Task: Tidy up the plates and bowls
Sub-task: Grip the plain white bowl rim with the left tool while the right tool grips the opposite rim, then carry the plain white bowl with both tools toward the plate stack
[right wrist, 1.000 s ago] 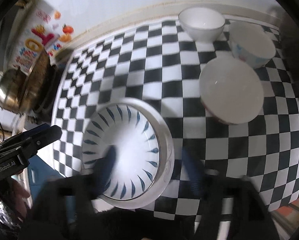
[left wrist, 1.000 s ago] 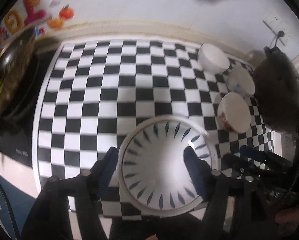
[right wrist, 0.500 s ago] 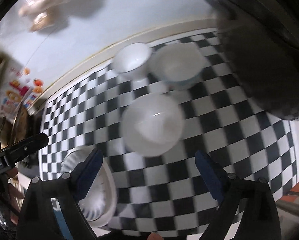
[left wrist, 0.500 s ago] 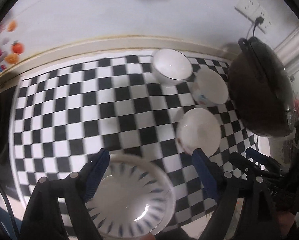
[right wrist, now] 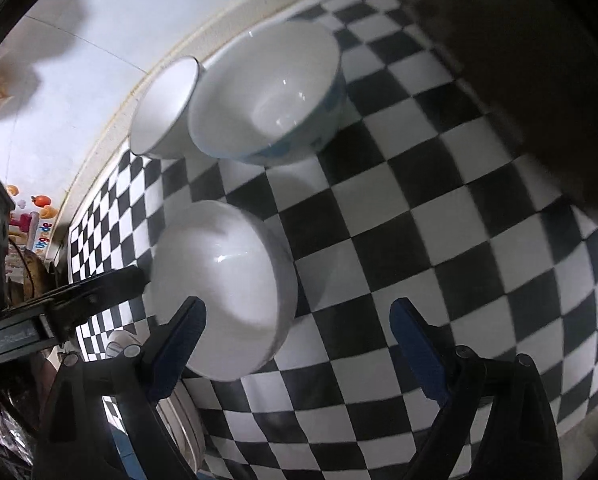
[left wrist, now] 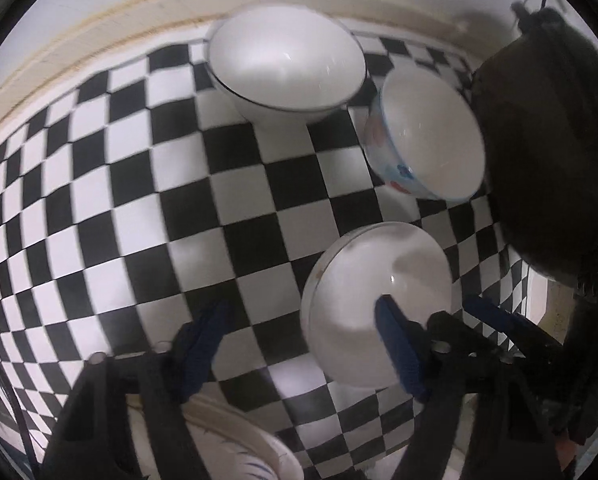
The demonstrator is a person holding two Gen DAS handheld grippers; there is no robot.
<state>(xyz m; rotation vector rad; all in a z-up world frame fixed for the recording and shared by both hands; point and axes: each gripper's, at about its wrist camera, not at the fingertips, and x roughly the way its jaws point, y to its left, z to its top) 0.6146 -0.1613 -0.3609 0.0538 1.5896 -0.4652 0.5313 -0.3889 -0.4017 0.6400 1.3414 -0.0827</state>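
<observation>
Three bowls stand on the checkered mat (left wrist: pixel 179 208). A plain white bowl (left wrist: pixel 375 304) (right wrist: pixel 219 292) is nearest. A flower-patterned bowl (left wrist: pixel 427 136) (right wrist: pixel 267 92) stands behind it. A white bowl with a dark rim (left wrist: pixel 283 60) (right wrist: pixel 163 116) stands by the wall. My left gripper (left wrist: pixel 299 348) is open, its right finger over the near bowl's rim. My right gripper (right wrist: pixel 299 340) is open, its left finger against the near bowl's side. The blue-patterned plate (left wrist: pixel 243 444) lies at the mat's near edge, under my left gripper.
A large dark pot (left wrist: pixel 547 152) (right wrist: pixel 539 80) stands at the right of the mat, close to the bowls. A cream ledge and white wall (left wrist: pixel 99 12) run behind. Coloured stickers (right wrist: pixel 31 216) show at far left.
Both grippers have moved forward and to the right, from over the blue-patterned plate toward the three bowls. The plate has slid to the bottom edge of the views. Both stay open.
</observation>
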